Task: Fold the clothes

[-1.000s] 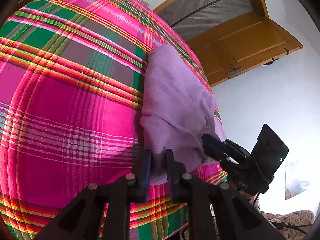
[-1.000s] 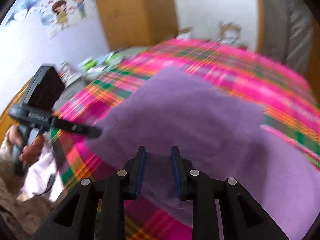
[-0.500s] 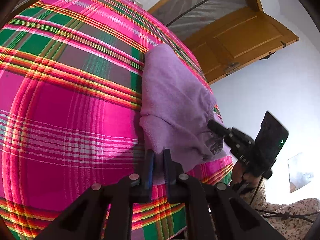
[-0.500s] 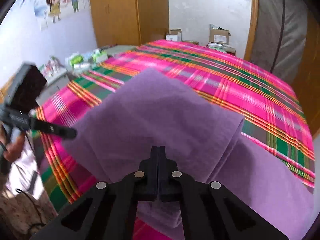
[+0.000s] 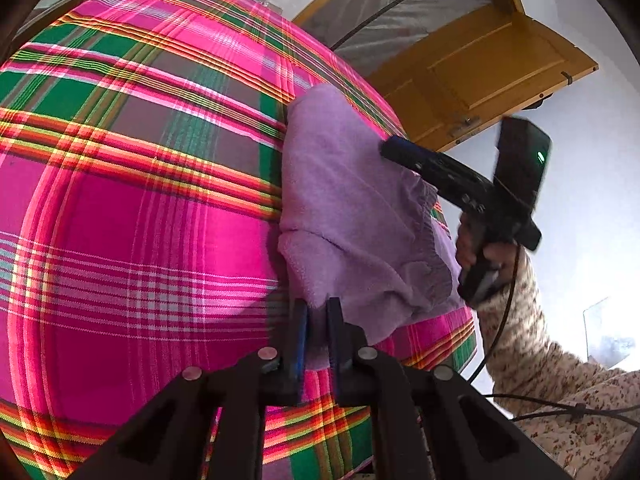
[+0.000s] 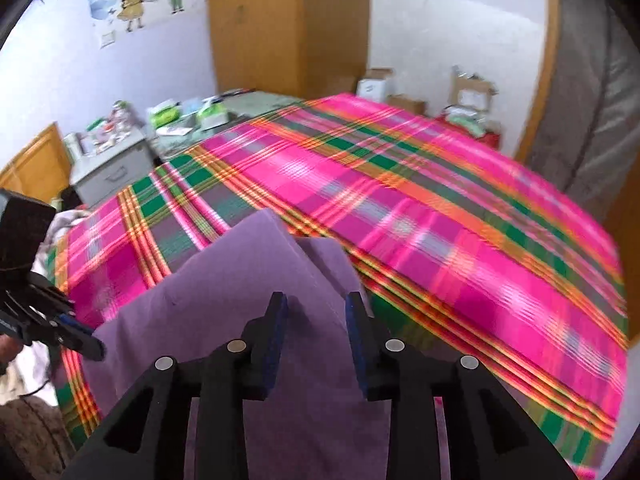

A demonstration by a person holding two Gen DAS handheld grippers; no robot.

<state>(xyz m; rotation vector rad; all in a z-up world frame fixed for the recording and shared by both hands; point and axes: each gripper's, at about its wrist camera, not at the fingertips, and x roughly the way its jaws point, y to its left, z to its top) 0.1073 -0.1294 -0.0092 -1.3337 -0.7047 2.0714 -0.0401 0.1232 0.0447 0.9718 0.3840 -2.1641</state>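
The purple garment point(image 5: 352, 216) lay on the plaid bedspread point(image 5: 132, 208), at its near edge, partly folded, with an elastic hem toward the right. The left gripper point(image 5: 316, 320) was closed on the near corner of the garment, and the cloth was pinched between its pads. The right gripper point(image 6: 316, 320) was above the purple cloth; its jaws had just been opening and stood apart, with nothing held between them. A wooden door point(image 5: 488, 76) stood far right.

White walls, a wooden wardrobe point(image 6: 288, 24), a plaid-covered bed point(image 6: 460, 216).
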